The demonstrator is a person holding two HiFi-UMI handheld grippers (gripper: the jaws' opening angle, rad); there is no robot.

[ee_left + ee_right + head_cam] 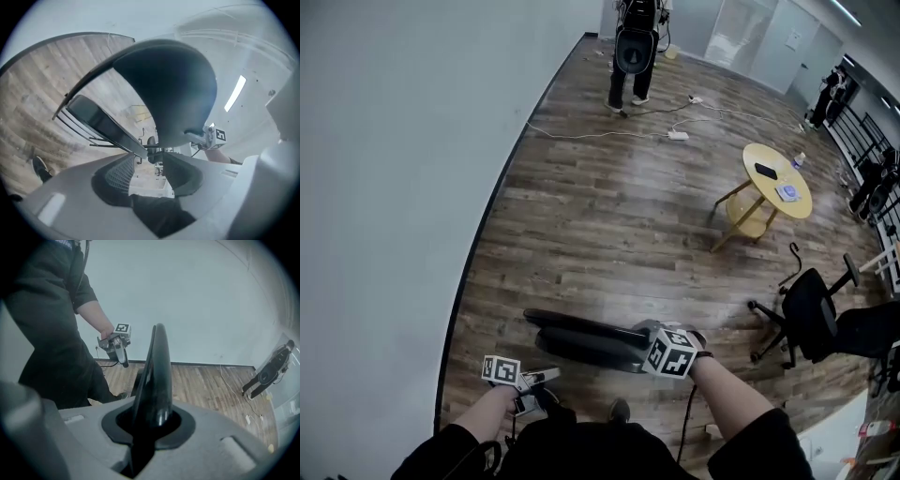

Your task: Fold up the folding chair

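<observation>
**Right gripper point(645, 347) clamped on the folding chair point(581, 339), left gripper point(546, 377) free beside it**

The black folding chair stood on the wooden floor point(609, 216) right in front of the person, and it looked thin and nearly flat from above. The right gripper's jaws were closed tight on the chair's thin edge at its right end. The left gripper hung near the chair's left end without touching it, its jaws apart with nothing between them. A round yellow table point(778, 178) stood well beyond the chair, and a black office chair point(811, 314) stood off to its right.
</observation>
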